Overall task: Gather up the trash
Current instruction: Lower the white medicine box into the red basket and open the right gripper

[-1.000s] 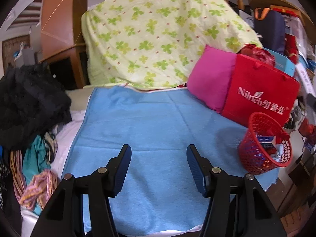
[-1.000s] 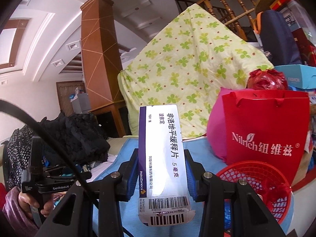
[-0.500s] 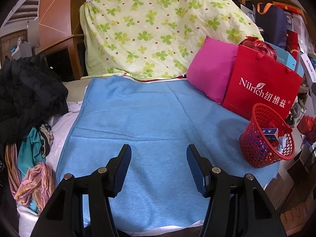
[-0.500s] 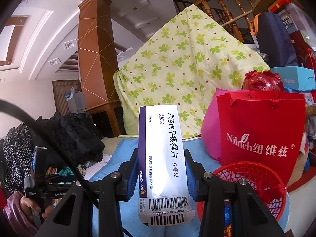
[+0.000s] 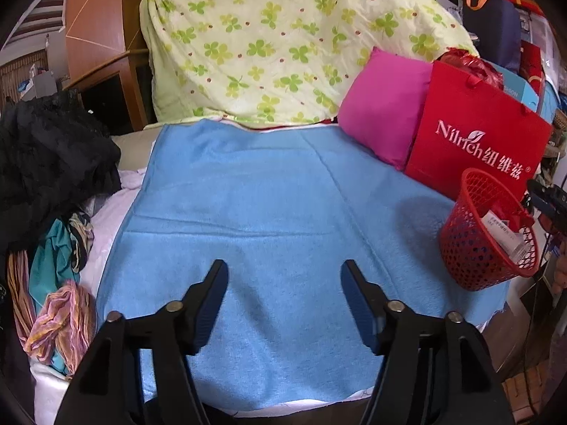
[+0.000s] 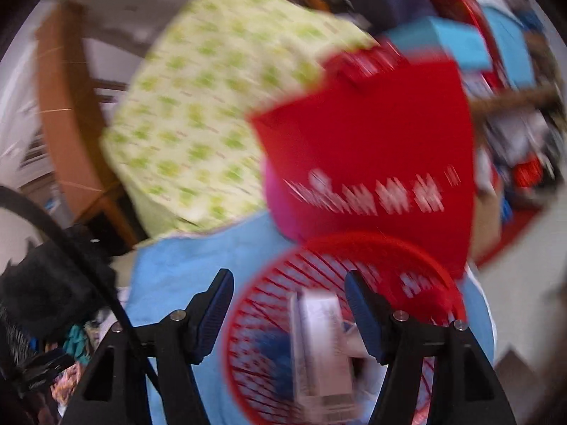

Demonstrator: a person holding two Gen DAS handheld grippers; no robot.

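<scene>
Left gripper [image 5: 283, 299] first: its blue-padded jaws have just spread wider and nothing sits between them, only the flat light-blue fleece blanket [image 5: 269, 191] on the bed. It hangs low over bare cloth, likely because no trash is left on that patch to pick up. At the far left edge a heap of black and striped clothing [image 5: 53, 184] spills beside the blanket, and behind stands the green clover-print quilt [image 5: 283, 35], draped over something that cannot be seen. Moving right, a magenta cushion [image 5: 384, 113] leans on a red paper shopping bag with white lettering [image 5: 475, 134], and just in front stands the red plastic mesh basket [image 5: 489, 233], tilted towards the bed's edge, so its mouth is easy to reach.

Over to the right gripper [image 6: 288, 304]: its jaws have just been opening, and the white cardboard medicine box [image 6: 320, 347] is no longer pinched. It lies below the open pads, inside the basket's rim, or dropping into it. That release looks deliberate, with the gripper held right over the mouth. The right wrist view is heavily smeared, so the box's print is unreadable and whether it has settled cannot be told. Other contents of the basket are a blur of blue and white. From the left view the right gripper is barely visible, cut off at the frame's edge.
</scene>
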